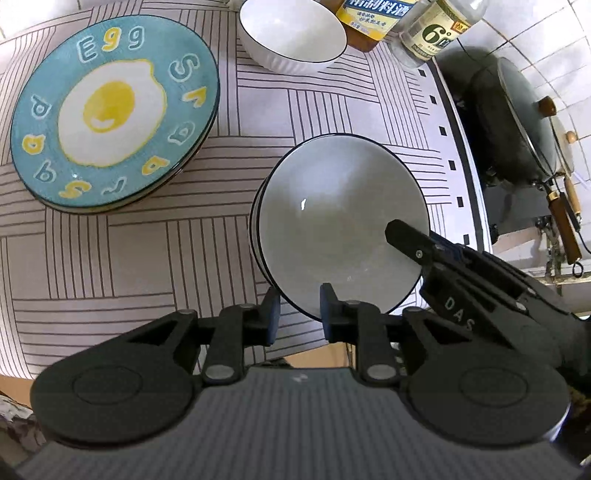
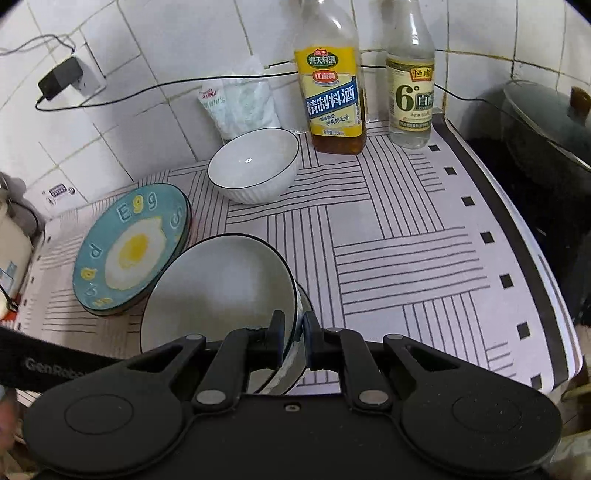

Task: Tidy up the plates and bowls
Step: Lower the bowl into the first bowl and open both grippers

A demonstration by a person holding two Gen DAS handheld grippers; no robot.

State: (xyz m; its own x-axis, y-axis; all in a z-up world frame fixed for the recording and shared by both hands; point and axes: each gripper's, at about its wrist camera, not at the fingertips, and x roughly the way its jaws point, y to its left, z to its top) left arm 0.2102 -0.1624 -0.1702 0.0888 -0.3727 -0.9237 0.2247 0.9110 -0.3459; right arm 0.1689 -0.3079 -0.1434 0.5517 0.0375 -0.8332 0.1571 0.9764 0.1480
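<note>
1. The near rim of the stacked bowls is straddled by the left gripper, jaws spread.
2. The stack's rim is pinched by the right gripper.
3. Ahead of both jaws, to the left, the egg plates rest on the worktop; a single bowl sits farther ahead.

The wok and both bottles' tops are cut off by frame edges.
</note>
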